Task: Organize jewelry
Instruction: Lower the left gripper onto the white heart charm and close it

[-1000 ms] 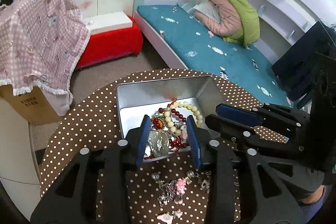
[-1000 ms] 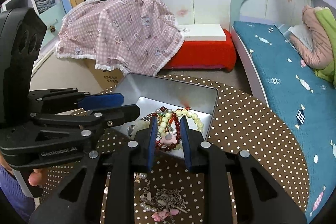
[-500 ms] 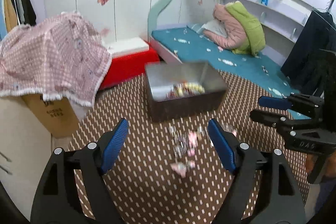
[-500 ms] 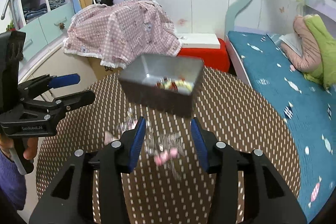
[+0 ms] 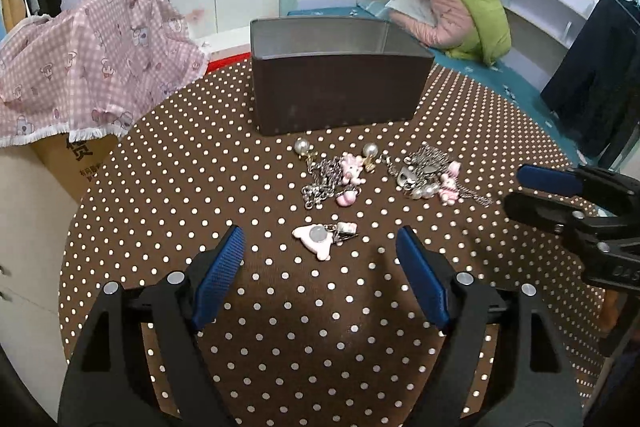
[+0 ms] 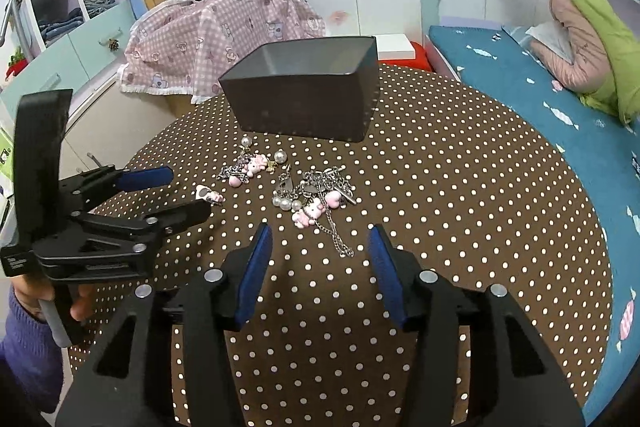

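Both grippers have pulled back from the tin since a second ago, when we had them over its open top with beads in sight between the jaws; we now see them low above the table, and the left jaws are spread much wider than they were. Our left gripper (image 5: 320, 247) holds nothing, its blue pads wide apart on either side of a pink charm (image 5: 316, 239) lying on the cloth. Our right gripper (image 6: 320, 247) is also open and empty, jaws set a little less wide, with a heap of silver chains, pearls and pink charms (image 6: 312, 197) just ahead of them.

Writing is scarce: we read "DAS" on the right gripper's body in the left view, and dark printed characters on the cardboard box (image 5: 74, 163) under the pink checked cloth (image 5: 88, 59), too blurred for us to make out.

The dark metal tin (image 5: 336, 83) stands upright at the far side of the brown polka-dot table (image 5: 200, 187). From this low angle we see only its inner walls, so we cannot tell what lies inside. A second cluster of chain, pearls and a pink cat charm (image 5: 338, 173) lies between the tin and the single charm, just beside the heap. All loose jewelry lies outside the tin.
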{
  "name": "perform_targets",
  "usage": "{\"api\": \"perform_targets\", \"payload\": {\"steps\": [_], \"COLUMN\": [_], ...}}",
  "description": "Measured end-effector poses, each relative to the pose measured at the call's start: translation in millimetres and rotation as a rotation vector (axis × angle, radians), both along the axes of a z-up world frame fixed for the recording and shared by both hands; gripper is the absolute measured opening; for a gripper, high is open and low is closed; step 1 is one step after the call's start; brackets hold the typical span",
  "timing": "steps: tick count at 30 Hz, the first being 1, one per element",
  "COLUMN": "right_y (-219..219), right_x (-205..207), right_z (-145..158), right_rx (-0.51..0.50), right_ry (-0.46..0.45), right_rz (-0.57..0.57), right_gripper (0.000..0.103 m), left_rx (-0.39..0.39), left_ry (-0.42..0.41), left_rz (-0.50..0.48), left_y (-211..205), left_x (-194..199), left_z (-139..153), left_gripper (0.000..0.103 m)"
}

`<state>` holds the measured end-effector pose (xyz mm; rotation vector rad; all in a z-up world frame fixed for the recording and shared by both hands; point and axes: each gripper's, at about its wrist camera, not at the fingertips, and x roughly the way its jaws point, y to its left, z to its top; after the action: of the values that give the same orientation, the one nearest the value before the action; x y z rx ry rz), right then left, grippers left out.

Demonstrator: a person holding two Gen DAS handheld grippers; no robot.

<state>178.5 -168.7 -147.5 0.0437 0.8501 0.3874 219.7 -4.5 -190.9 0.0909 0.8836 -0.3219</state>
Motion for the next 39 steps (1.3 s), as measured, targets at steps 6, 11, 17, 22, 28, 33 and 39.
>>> {"api": "perform_targets", "payload": {"steps": [6, 11, 17, 22, 28, 33, 39], "right_y": [-3, -6, -3, 4, 15, 25, 24], "right_x": [0, 2, 6, 7, 9, 12, 26], "right_z": [-4, -6, -11, -16, -15, -15, -19], "right_rx": [0.008, 0.012, 0.001, -0.032, -0.081, -0.108, -0.143], "right_ry": [0.004, 0.007, 0.022, 0.028, 0.011, -0.006, 0.008], "right_rz": [0.000, -0.004, 0.001, 0.010, 0.022, 0.045, 0.030], "right_gripper": [0.050, 0.051, 0.051, 0.051, 0.051, 0.044, 0.042], "left_rx": [0.027, 0.062, 0.057, 0.032, -0.037, -0.089, -0.112], "left_ry": [0.022, 0.002, -0.004, 0.001, 0.022, 0.012, 0.005], "left_rz": [-0.012, -0.033, -0.038, -0.035, -0.037, -0.042, -0.040], "left_y": [-3, -7, -8, -4, 3, 11, 17], "left_x": [10, 11, 9, 8, 6, 5, 2], "left_z": [-9, -11, -10, -9, -6, 6, 15], "left_gripper": [0.056, 0.042, 0.014, 0.010, 0.010, 0.010, 0.010]}}
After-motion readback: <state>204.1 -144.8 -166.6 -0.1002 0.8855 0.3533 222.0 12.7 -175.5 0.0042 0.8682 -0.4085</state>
